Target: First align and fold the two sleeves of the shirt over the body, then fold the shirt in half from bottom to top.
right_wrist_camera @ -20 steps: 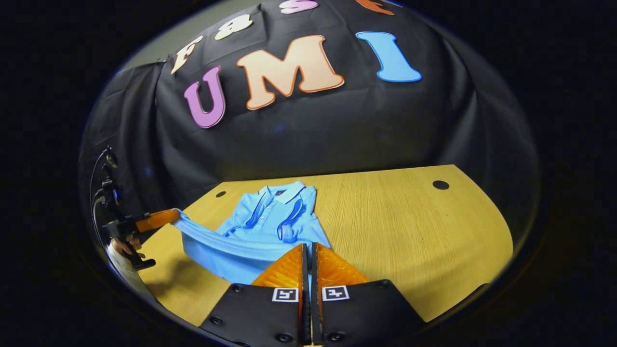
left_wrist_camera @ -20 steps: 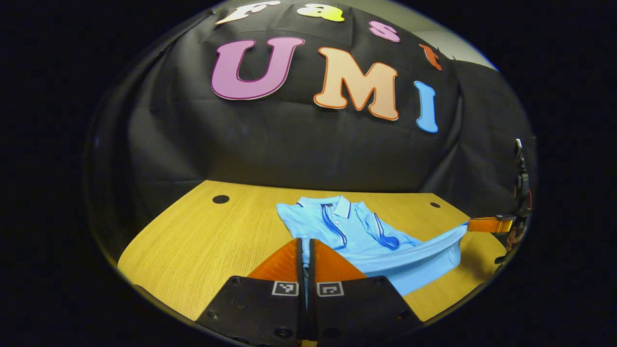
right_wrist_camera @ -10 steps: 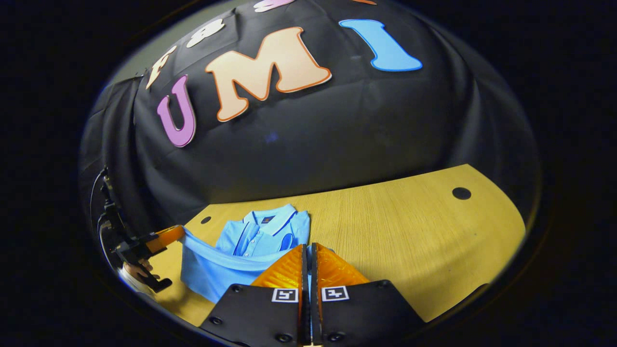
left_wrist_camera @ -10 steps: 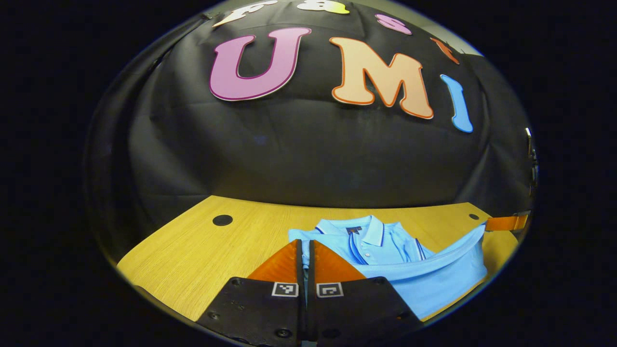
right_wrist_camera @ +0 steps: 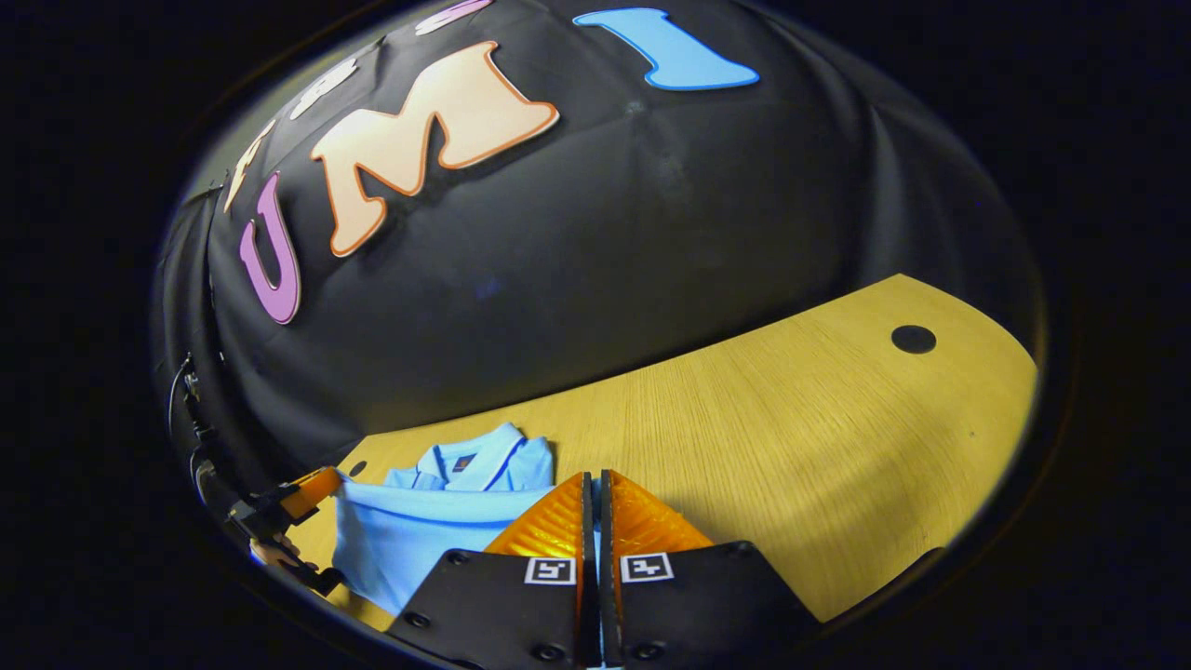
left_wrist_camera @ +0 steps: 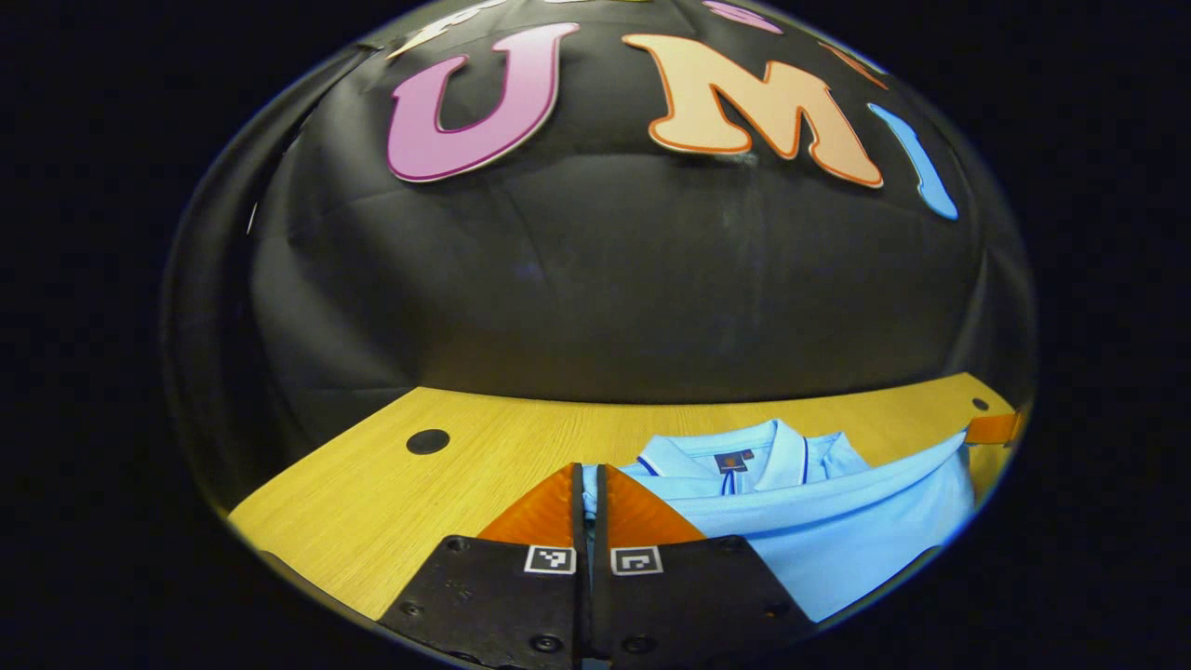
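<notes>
Across the left gripper view, the left gripper (left_wrist_camera: 591, 489) is pinched narrow on a bottom corner of the light blue shirt (left_wrist_camera: 819, 521), whose hem stretches as a taut band toward the other gripper (left_wrist_camera: 994, 428) at the far right edge. The collar (left_wrist_camera: 744, 451) lies flat on the wooden table (left_wrist_camera: 391, 484) just beyond that raised hem, so the bottom-to-top fold looks well along, with the hem nearly over the shoulders. Trouble here would come from uneven travel: if this corner comes down short of or past the collar line while the other does not, the folded edge would lie skewed. Turning to the right gripper view, the right gripper (right_wrist_camera: 595, 498) is likewise closed on its hem corner, with blue cloth showing between the fingers, and the left gripper (right_wrist_camera: 302, 493) shows at the lower left with a hand (right_wrist_camera: 274, 554) under it. The shirt (right_wrist_camera: 419, 535) sags a little between the two grips. Letting go before the hem rests on the body could let the cloth slide back or bunch, and pulling the corners too far apart might drag the whole shirt across the table and disturb whatever is folded beneath, which is hidden under the raised layer.
</notes>
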`<state>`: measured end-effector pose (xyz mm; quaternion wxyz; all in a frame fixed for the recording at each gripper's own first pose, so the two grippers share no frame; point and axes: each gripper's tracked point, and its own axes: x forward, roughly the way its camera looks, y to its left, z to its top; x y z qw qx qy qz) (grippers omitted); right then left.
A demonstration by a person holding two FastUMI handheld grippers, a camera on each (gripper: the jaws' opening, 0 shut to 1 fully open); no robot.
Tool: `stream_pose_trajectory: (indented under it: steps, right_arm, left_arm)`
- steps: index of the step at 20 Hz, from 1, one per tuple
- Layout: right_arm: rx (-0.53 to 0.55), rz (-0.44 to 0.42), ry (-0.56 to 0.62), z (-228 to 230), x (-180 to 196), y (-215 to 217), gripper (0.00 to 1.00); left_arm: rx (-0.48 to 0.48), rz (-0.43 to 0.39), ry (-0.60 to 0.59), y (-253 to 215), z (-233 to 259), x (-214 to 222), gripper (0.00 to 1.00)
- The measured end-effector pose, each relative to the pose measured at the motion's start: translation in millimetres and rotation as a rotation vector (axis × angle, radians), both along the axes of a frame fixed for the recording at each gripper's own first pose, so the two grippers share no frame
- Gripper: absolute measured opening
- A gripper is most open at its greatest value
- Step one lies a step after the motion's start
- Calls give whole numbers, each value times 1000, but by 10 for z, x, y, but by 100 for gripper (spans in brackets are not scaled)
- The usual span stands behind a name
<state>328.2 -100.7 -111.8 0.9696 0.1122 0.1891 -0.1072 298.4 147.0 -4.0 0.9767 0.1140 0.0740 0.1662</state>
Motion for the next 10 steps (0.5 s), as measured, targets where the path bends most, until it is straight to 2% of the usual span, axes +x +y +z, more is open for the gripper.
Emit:
stream_pose_trajectory:
  steps: [2, 3, 4, 5, 6, 7, 8, 10]
  right_arm:
    - [6, -4, 15, -68, -4, -41, 3]
    - [8, -3, 17, -92, 3, -59, 7]
    - [17, -4, 19, -92, 8, -60, 9]
    - [36, 5, 18, -84, 1, -33, 3]
    - [54, 9, 16, -77, 3, -19, 21]
    - [69, 17, 13, -80, -9, 2, 24]
    - [78, 28, 10, -70, -6, 35, 36]
    - [68, 34, 12, -90, -16, 45, 77]
  left_arm:
    - [39, -13, 29, -26, -77, 90, 0]
    - [47, -16, 41, -28, -113, 124, 0]
    - [51, -21, 58, -41, -160, 149, 5]
    - [52, -35, 81, -69, -219, 169, 6]
    - [53, -41, 104, -101, -254, 147, 13]
    - [55, -39, 120, -107, -279, 127, 27]
    - [43, -50, 132, -147, -302, 123, 50]
    - [16, -65, 134, -200, -304, 112, 96]
